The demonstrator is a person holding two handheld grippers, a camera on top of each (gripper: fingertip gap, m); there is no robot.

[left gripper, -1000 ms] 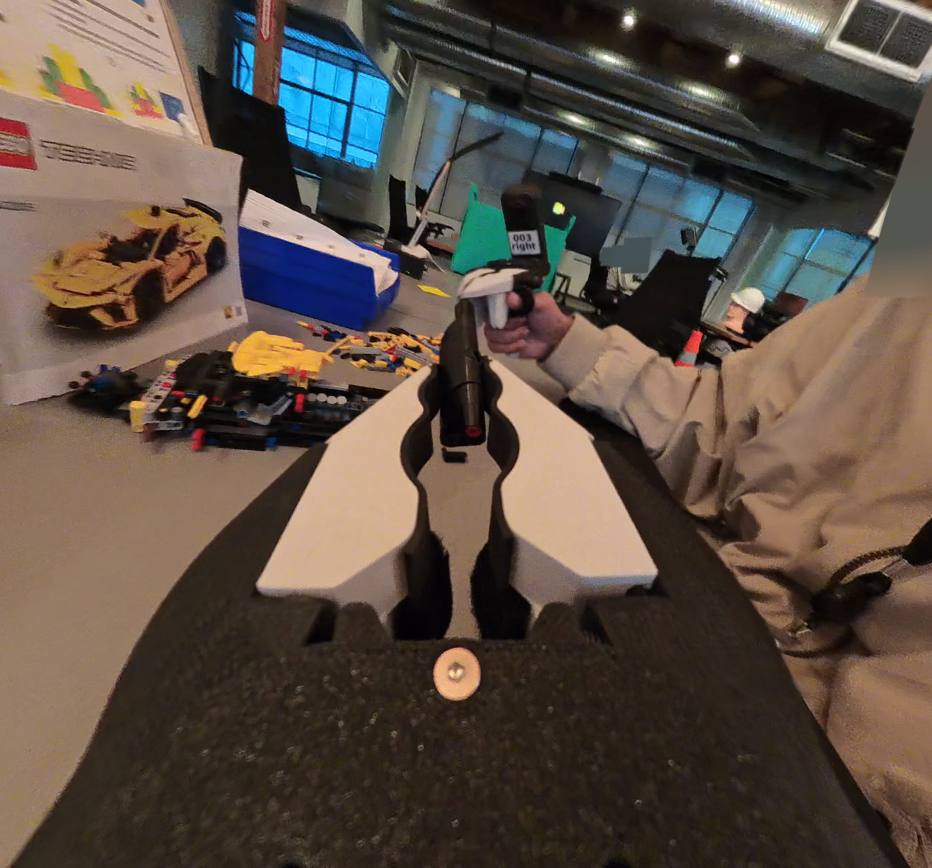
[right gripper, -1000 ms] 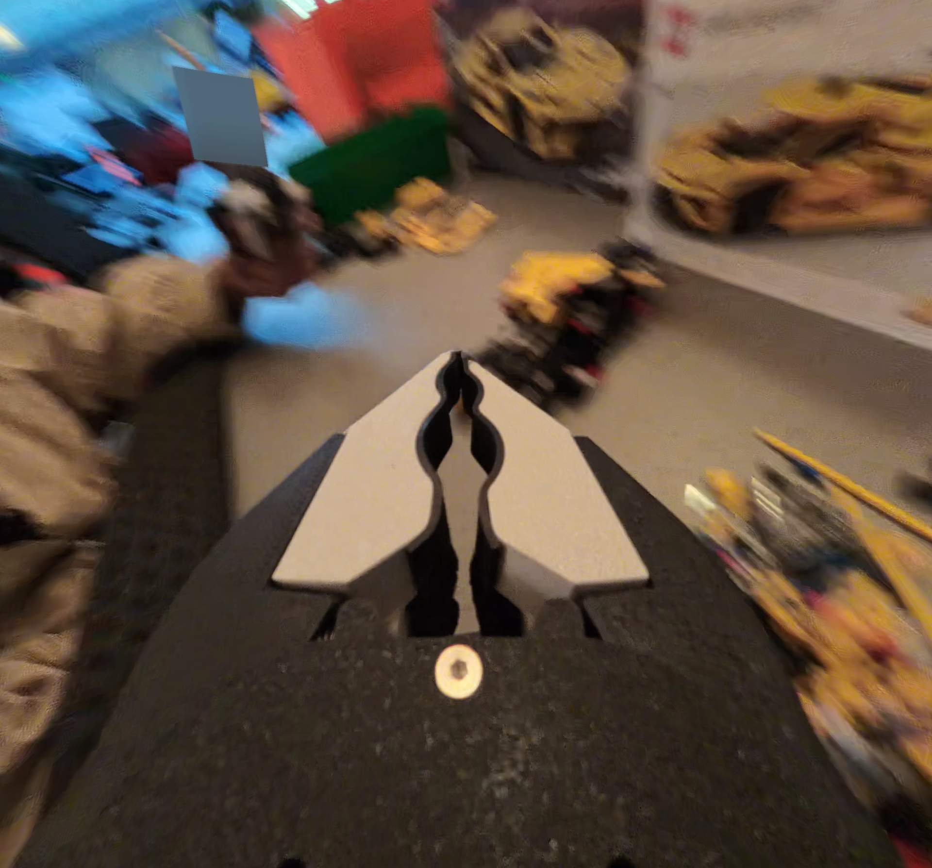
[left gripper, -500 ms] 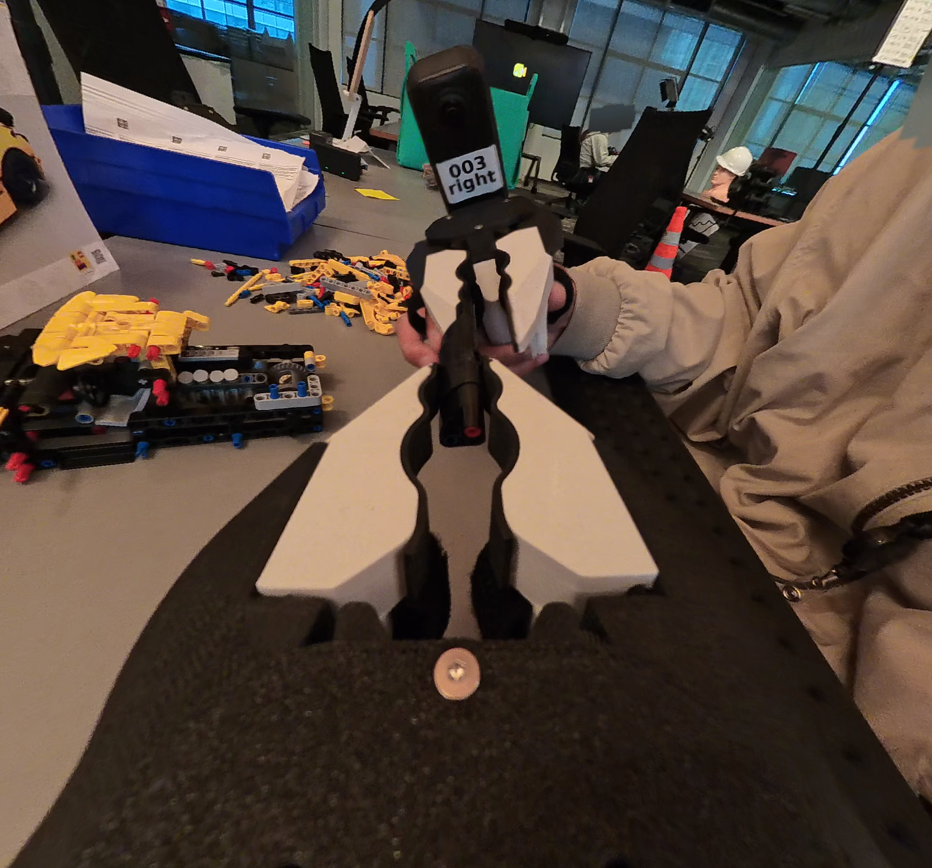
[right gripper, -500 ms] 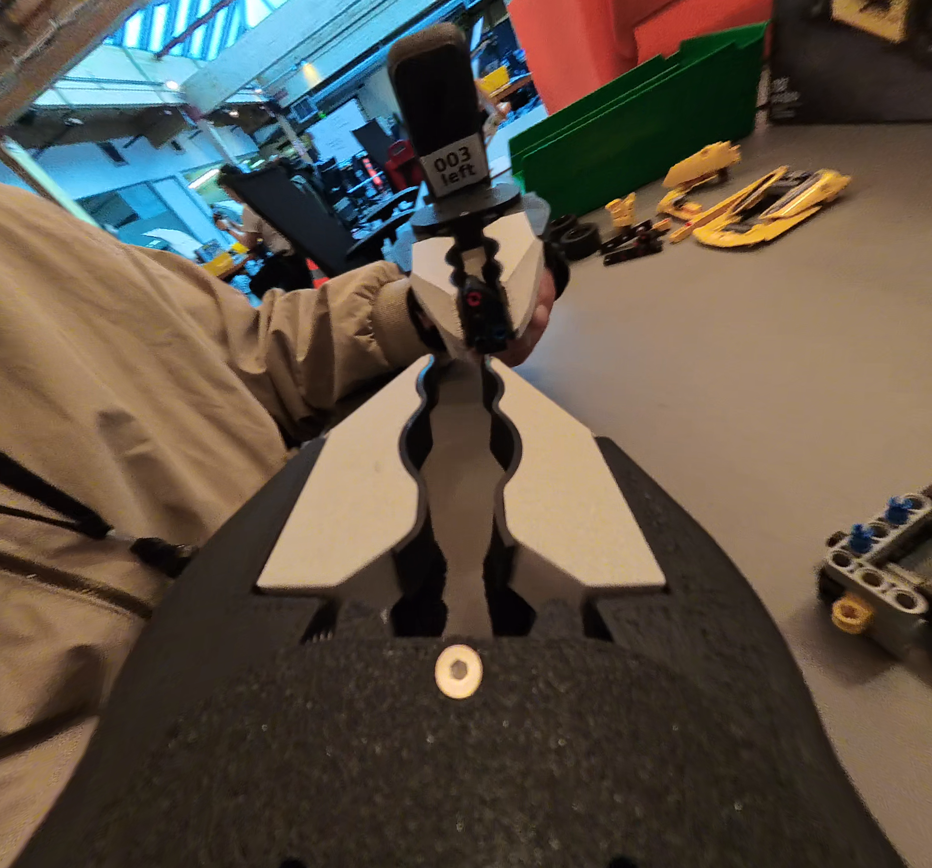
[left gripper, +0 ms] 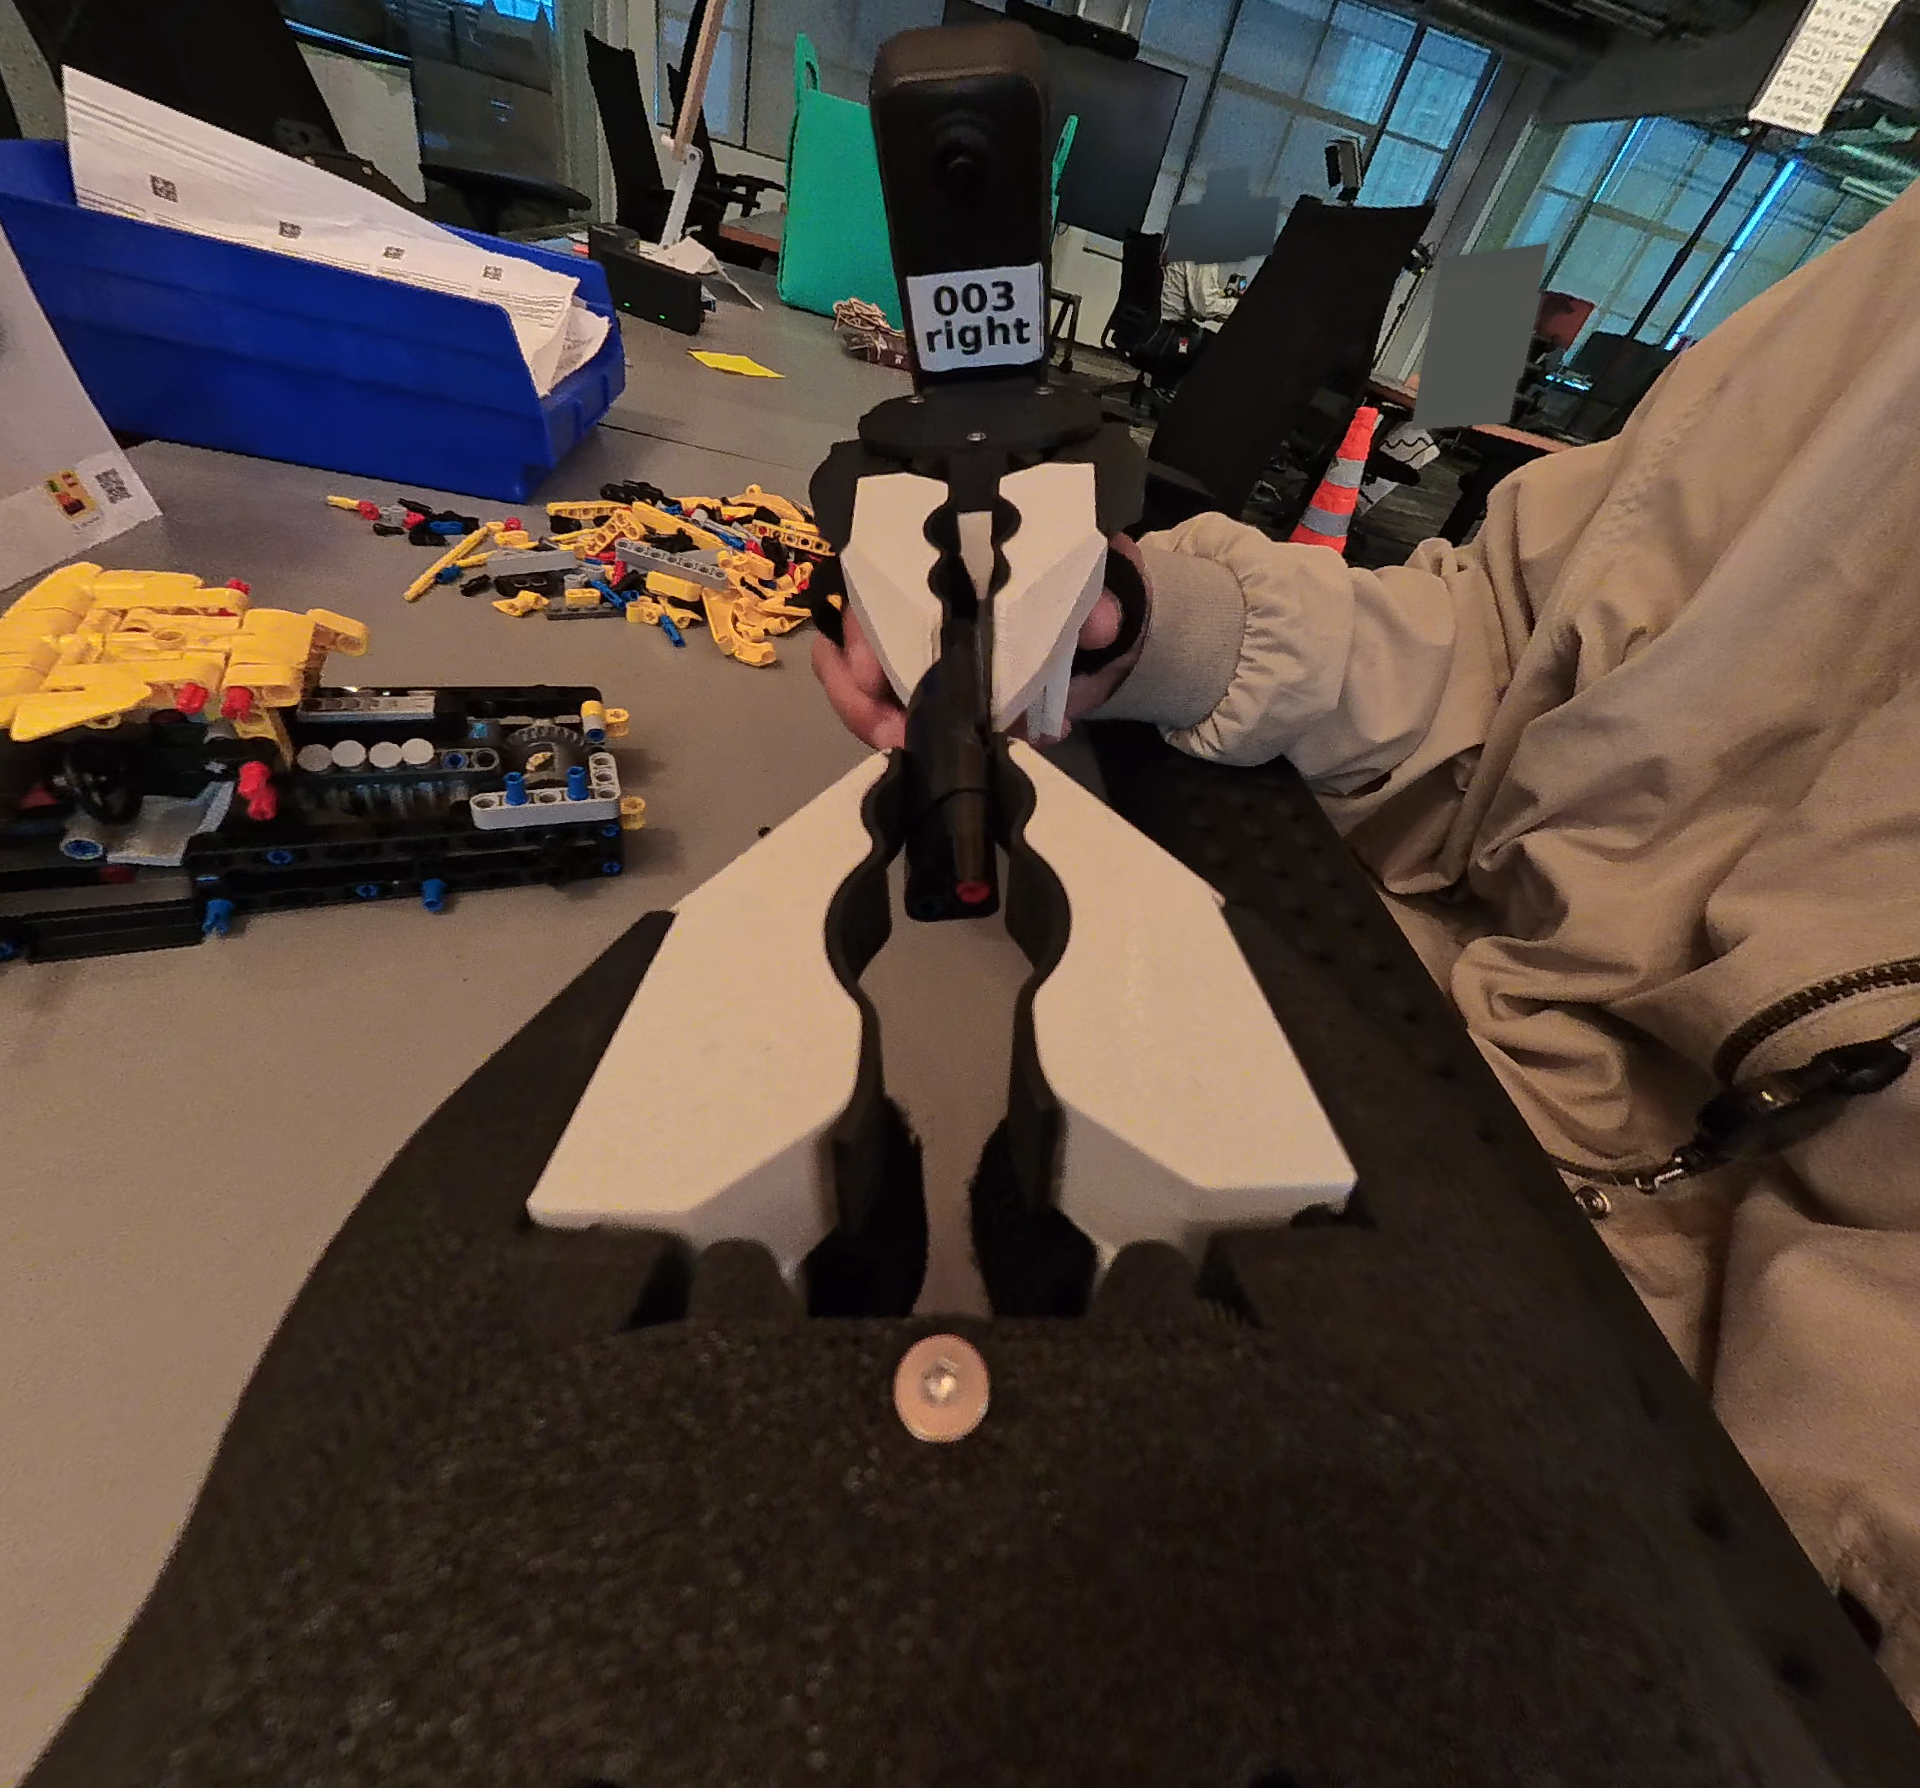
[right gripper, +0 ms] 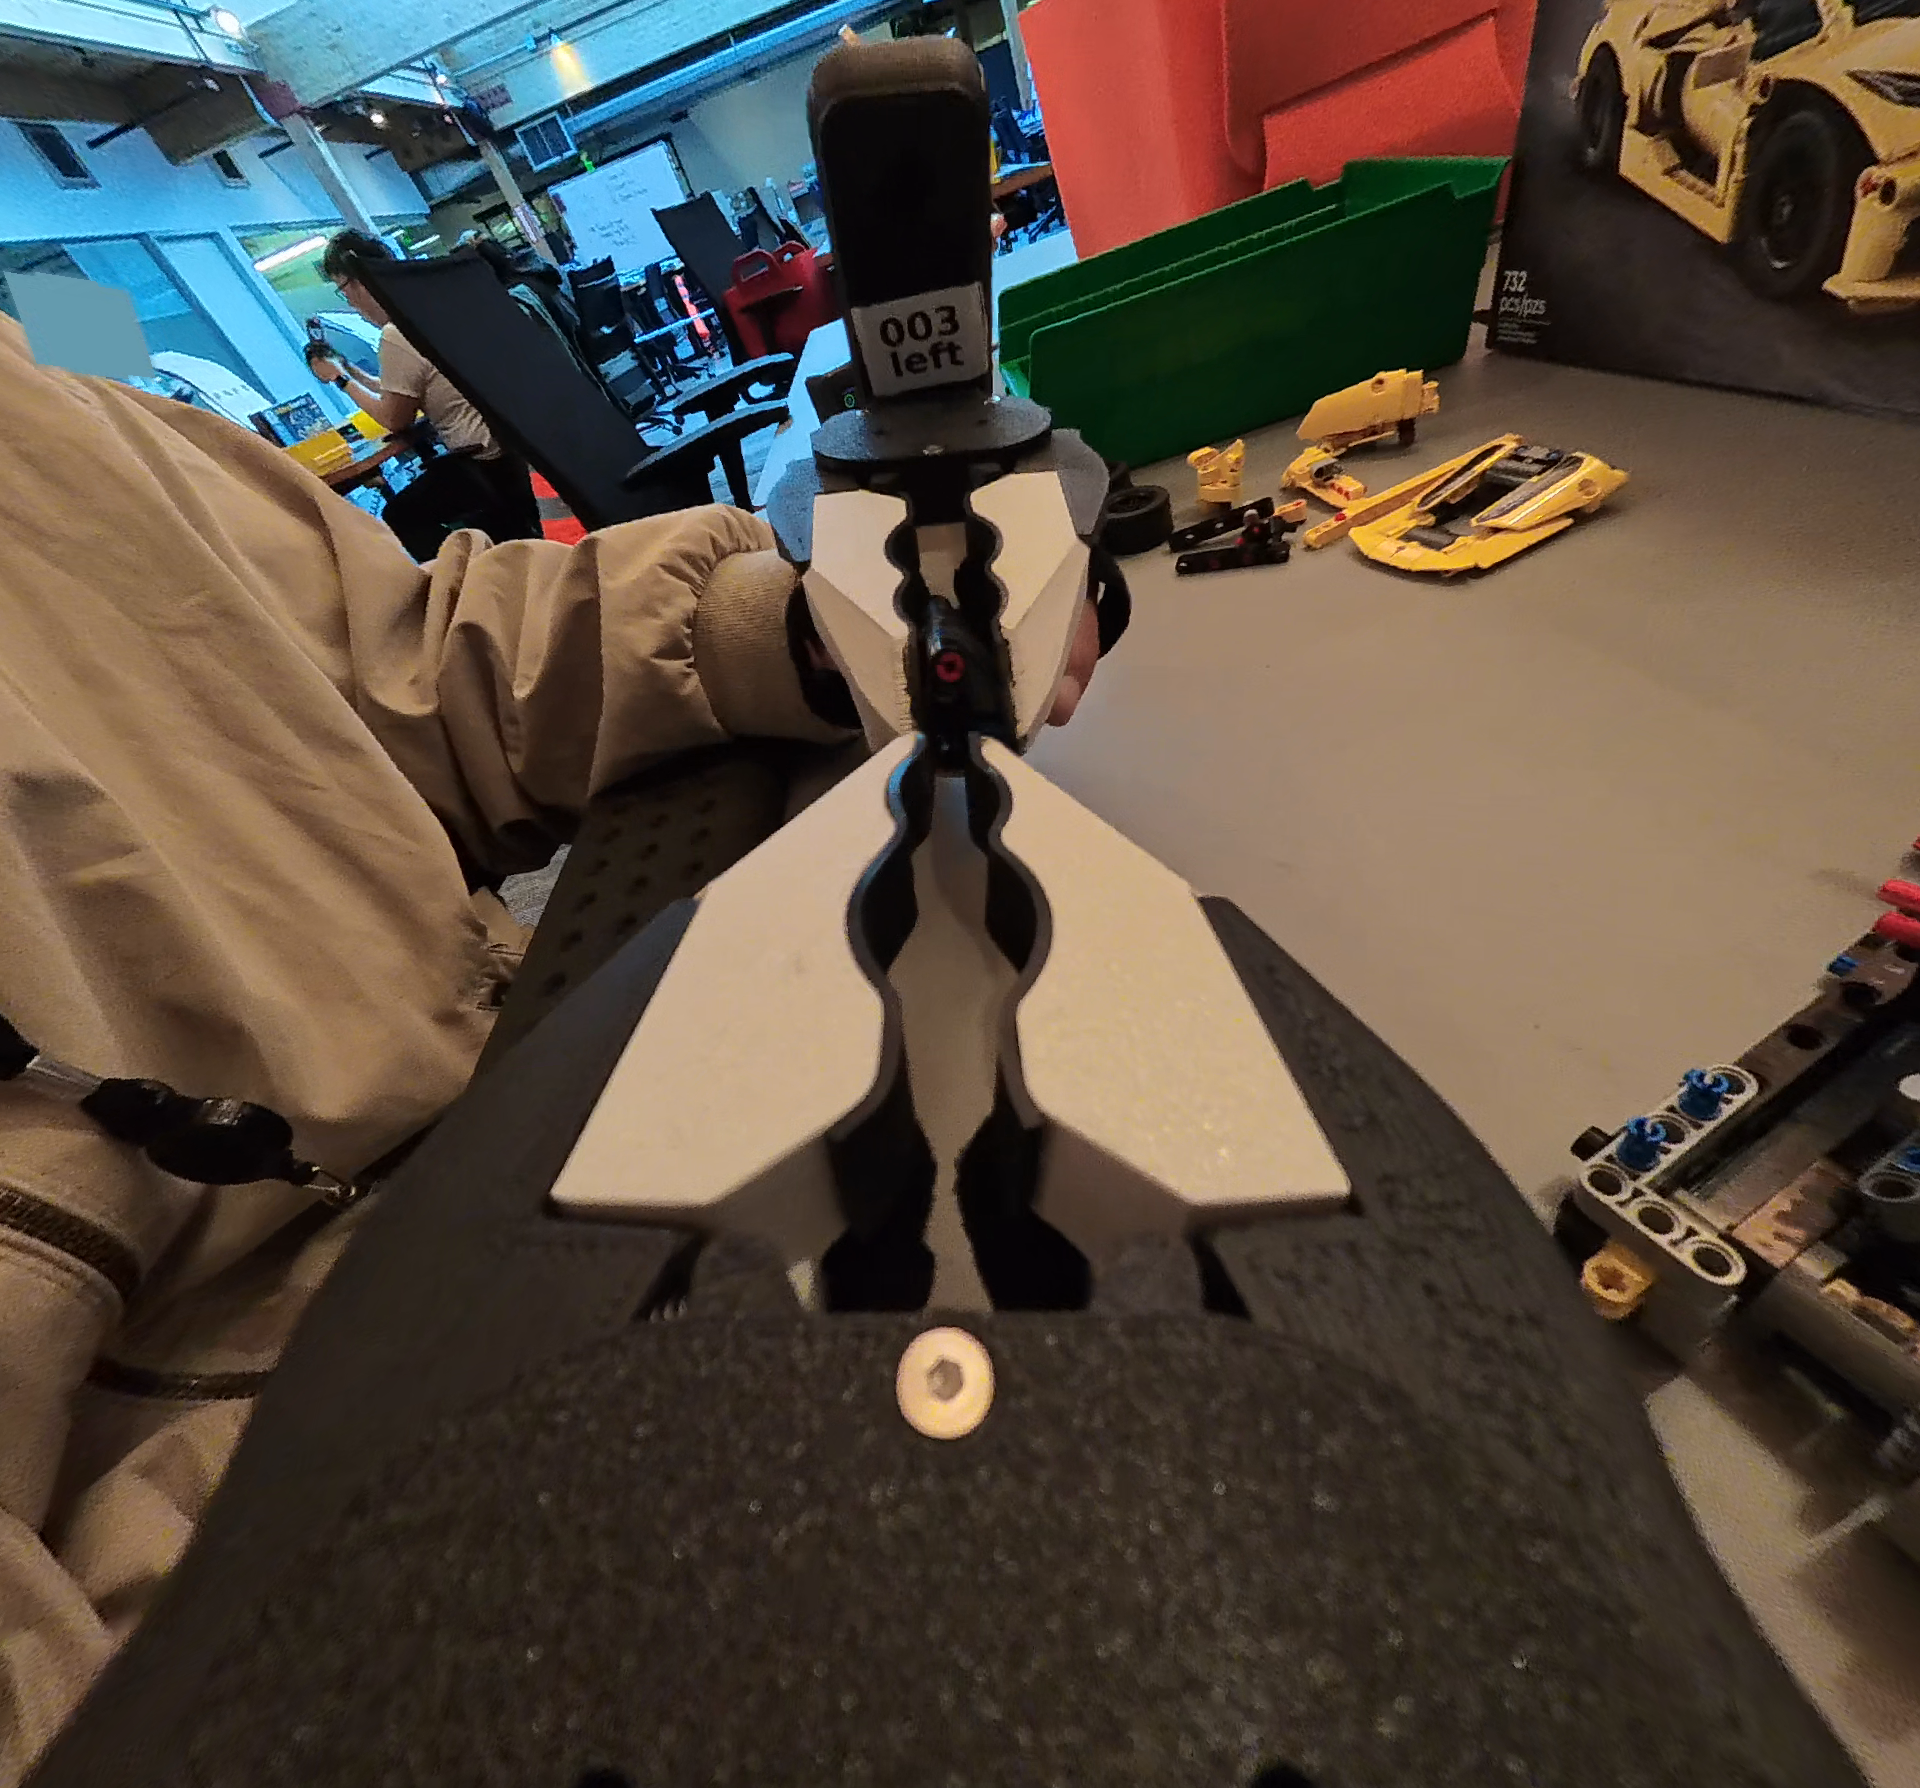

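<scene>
Left wrist view
- Left gripper (left gripper: 948, 762): we are clamping its fingers on a black rod (left gripper: 951, 834), just behind the tips.
- Rod axis: it is running straight along our fingers, with the red-pinned end toward the camera and the far end pointing away.
- Right gripper (left gripper: 971, 699): it is facing us head-on, tips to tips, and the rod's far end is reaching in between its fingers.
- Around: we are hovering over the table (left gripper: 312, 1063); the chassis (left gripper: 364, 803) and the loose parts (left gripper: 665, 564) are lying off to the left, well apart.

Right wrist view
- Right gripper (right gripper: 943, 756): we are keeping only a narrow gap at the tips, and the rod's end is sitting in it. We cannot tell whether we are pinching it or only surrounding it.
- Rod (right gripper: 948, 663): it is lying dead ahead, on our own finger line, inside the left gripper (right gripper: 948, 725).
- Nearer gripper: the left is carrying most of the rod; we are reaching only its end.
- Around: the yellow panel (right gripper: 1475, 502) is lying far off to the right.
</scene>
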